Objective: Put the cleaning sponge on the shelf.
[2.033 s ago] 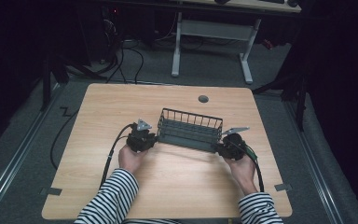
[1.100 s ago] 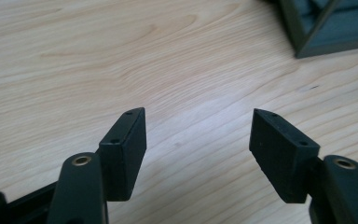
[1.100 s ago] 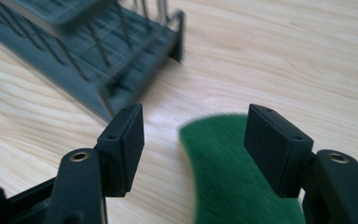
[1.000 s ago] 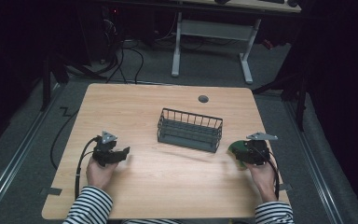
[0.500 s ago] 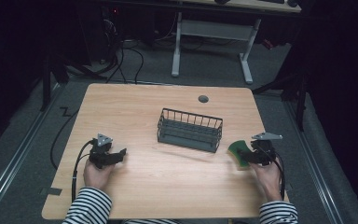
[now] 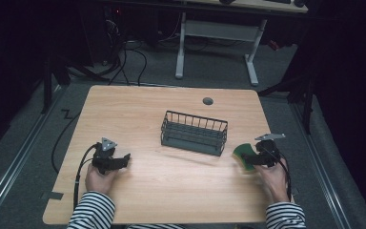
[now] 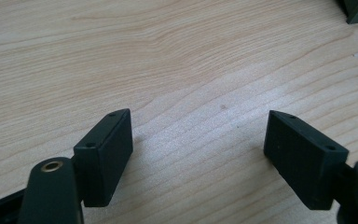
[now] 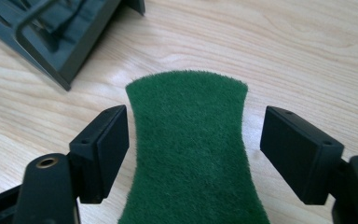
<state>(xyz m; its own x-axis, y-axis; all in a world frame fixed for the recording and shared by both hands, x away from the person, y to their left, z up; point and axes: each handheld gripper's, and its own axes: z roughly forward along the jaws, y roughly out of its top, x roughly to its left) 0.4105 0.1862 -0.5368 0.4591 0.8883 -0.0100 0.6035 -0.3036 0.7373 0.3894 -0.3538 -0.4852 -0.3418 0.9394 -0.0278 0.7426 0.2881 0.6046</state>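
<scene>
On the wooden surface (image 6: 171, 181), a dark wire basket (image 6: 194, 132) stands near the middle. The green sponge (image 6: 244, 156) lies flat at about four o'clock from the basket, just beside its right end. The right gripper (image 6: 253, 157) sits over the sponge; in the right gripper view its fingers (image 8: 101, 151) stand wide, having just been opening, with the sponge (image 8: 191, 149) between them and a gap on the right side, so they do not press it. The left gripper (image 6: 119, 160) rests at about eight o'clock from the basket, well apart from it; its fingers (image 7: 105, 156) have also just been opening and stand wide over bare wood.
</scene>
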